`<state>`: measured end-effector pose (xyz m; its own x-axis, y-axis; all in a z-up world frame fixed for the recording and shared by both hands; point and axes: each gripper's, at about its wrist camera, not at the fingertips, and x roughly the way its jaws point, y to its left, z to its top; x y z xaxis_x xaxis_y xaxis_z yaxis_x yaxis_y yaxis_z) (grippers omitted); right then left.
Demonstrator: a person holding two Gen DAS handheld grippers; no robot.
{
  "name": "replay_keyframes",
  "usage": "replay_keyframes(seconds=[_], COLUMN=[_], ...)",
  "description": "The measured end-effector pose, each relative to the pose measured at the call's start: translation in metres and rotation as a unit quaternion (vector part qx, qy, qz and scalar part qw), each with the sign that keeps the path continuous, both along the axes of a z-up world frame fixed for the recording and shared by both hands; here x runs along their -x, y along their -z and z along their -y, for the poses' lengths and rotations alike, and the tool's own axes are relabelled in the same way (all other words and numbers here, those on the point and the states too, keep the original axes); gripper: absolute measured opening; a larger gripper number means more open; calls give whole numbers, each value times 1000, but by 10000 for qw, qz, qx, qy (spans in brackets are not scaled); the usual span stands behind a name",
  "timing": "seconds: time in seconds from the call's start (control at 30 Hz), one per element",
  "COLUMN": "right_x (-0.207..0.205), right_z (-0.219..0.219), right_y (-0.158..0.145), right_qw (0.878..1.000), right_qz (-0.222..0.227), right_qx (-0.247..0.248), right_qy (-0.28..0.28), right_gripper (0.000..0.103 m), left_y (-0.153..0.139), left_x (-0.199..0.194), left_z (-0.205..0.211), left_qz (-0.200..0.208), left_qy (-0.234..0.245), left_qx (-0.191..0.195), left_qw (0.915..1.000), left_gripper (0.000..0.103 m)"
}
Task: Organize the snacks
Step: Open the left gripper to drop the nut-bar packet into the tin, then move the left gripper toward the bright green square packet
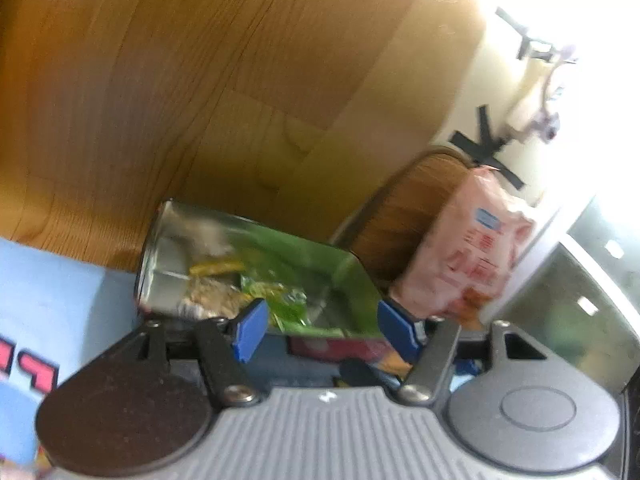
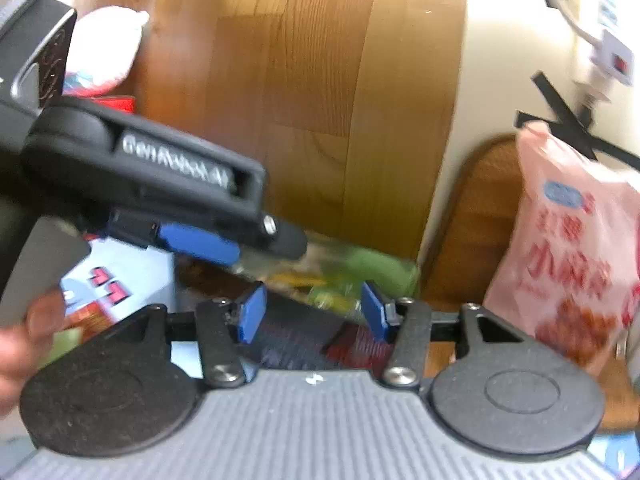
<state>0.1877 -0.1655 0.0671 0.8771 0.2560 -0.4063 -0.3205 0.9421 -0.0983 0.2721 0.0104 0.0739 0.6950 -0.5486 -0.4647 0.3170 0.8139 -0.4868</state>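
Snacks sit inside a shiny metal tin [image 1: 256,272] that lies open just past the left claw [image 1: 320,326]. In the tin are green wrappers [image 1: 280,300], a yellow packet [image 1: 216,268] and some pale crumbly pieces [image 1: 212,298]. The left claw is spread about halfway, and its two blue pads [image 1: 250,330] stand on either side of the tin's near edge. The picture is blurry, so it is hard to say if they touch the tin, but they are not squeezing it. To the right of the tin a pink snack bag [image 1: 468,248] stands upright against a rounded wooden board [image 1: 404,216]. From the right wrist view, the right claw [image 2: 314,314] is also spread about halfway, with nothing pinched between its blue pads [image 2: 252,314]. The same tin [image 2: 360,276] lies just beyond it, and the pink snack bag [image 2: 576,256] stands near on the right. The left claw [image 2: 200,244] reaches in from the left, above the tin. A light blue box [image 2: 132,276] with pink marks sits at the near left. Wood-look floor [image 2: 300,80] fills the far part of both views.
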Motion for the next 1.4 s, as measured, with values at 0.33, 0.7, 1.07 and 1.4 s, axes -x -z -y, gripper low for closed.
replay_keyframes(seconds=[0.33,0.7,1.07,1.4], right_x=[123,220,211,180], right_z=[30,30,0,-28], right_y=[15,29,57,60], right_qw=[9948,9765,9809,9861], right_qz=[-980,-2116,-1864,-1535], right_qx=[-42,155,214,-68], right_qy=[281,-387,-505,-628], right_gripper=[65,74,66,44], left_y=[-8,31,44,55], left_x=[116,221,234,221], left_z=[12,-10,-32,-37], left_qz=[68,-51,-238,-368], left_qy=[1088,1704,1423,1094], left_qx=[-165,-440,-303,-409], left_qw=[9939,9844,9891,9925], left_gripper=[73,81,82,84])
